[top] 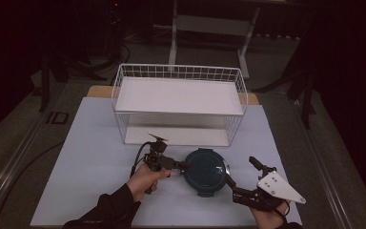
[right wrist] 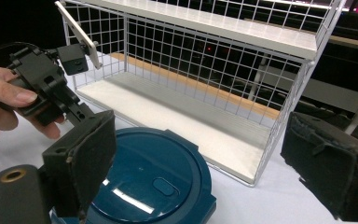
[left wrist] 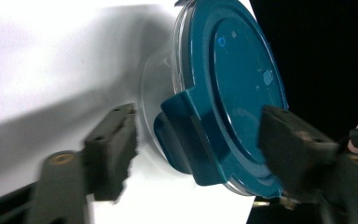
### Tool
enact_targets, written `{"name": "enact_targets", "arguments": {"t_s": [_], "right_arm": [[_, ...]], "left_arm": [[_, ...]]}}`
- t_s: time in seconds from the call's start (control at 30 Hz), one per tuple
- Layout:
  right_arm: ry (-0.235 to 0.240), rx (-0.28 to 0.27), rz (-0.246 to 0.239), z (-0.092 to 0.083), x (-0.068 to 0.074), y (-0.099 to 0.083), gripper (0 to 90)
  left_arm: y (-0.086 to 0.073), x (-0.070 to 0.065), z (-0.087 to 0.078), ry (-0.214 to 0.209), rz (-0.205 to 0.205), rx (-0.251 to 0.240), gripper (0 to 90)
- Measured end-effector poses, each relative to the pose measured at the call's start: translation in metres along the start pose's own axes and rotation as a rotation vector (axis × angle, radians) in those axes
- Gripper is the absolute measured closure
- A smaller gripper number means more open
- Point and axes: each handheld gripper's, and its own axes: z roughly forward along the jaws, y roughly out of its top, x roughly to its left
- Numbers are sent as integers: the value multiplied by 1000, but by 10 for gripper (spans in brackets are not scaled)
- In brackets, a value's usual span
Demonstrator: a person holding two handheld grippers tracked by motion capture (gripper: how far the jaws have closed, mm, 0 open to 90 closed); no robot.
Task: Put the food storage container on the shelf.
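Note:
A round clear container with a dark teal lid [top: 206,171] sits on the white table in front of the wire rack. My left gripper [top: 185,167] is at its left edge. In the left gripper view it [left wrist: 200,154] is open, with one of the lid's latch tabs [left wrist: 186,135] between its jaws and a gap on each side. My right gripper [top: 240,171] is open at the container's right side. In the right gripper view it [right wrist: 205,163] has its jaws spread wide, and the lid [right wrist: 154,182] lies low by the left jaw.
A white wire rack [top: 178,102] with two white shelves stands just behind the container; its lower shelf [right wrist: 177,116] is bare. The pale table cover [top: 90,162] reaches left and to the front. A hand [right wrist: 4,100] holds the left gripper. Dark floor and a stand lie behind.

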Motion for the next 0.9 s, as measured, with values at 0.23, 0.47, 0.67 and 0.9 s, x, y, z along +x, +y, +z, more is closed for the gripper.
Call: {"name": "enact_targets", "arguments": {"t_s": [0.23,0.47,0.67,0.9], "right_arm": [[-4,4,-3,0,0,0,102],[-4,19,16,1,-2,-1,102],[20,94,97,7,-13,-4,107],[150,277,343,27,-41,-21,164]], "left_arm": [[-3,5,3,-8,-62,17,482],[-4,12,7,-76,-128,28,503],[-4,12,5,-78,-92,36,512],[-7,3,3,-65,-17,24,527]]}}
